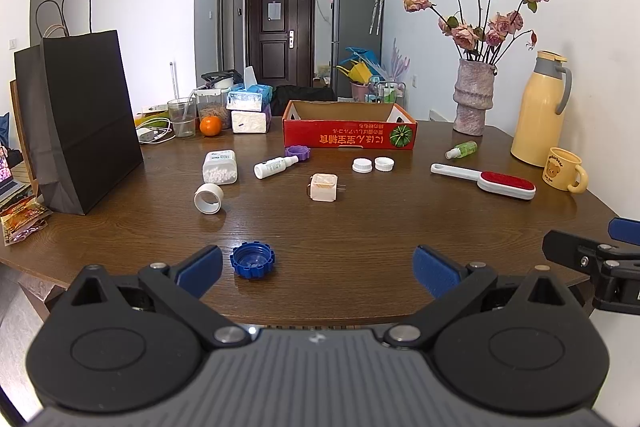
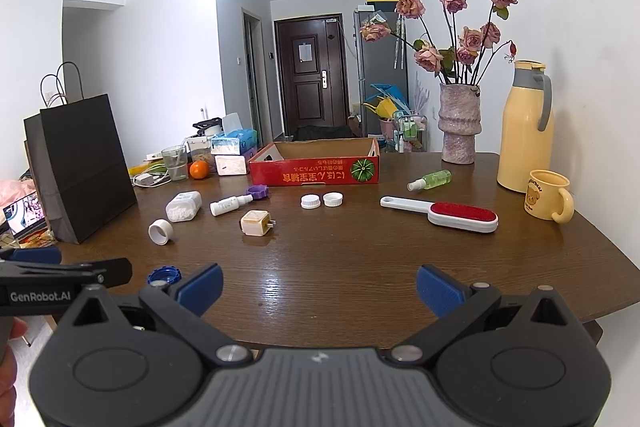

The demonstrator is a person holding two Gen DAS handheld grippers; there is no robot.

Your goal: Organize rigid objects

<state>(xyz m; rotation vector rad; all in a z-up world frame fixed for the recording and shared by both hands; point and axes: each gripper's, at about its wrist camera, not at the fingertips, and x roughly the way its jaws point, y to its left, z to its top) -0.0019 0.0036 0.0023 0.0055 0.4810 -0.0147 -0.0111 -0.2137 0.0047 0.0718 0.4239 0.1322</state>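
Note:
Small items lie scattered on the brown table [image 1: 360,227]: a blue cap [image 1: 252,259], white ring [image 1: 209,198], pill bottle [image 1: 219,167], white spray bottle [image 1: 276,165], purple cap [image 1: 298,152], plug adapter [image 1: 324,187], two white lids [image 1: 373,165], green spray bottle [image 1: 462,149] and lint brush [image 1: 484,180]. An open red box [image 1: 349,135] stands behind them. My left gripper [image 1: 318,271] is open at the near edge, the blue cap by its left finger. My right gripper [image 2: 319,289] is open too, with nothing between its fingers.
A black paper bag [image 1: 82,123] stands at the left. At the right are a vase of roses [image 1: 474,95], a yellow thermos [image 1: 540,111] and a yellow mug [image 1: 565,169]. Tissue boxes, a glass and an orange [image 1: 210,125] sit at the back left.

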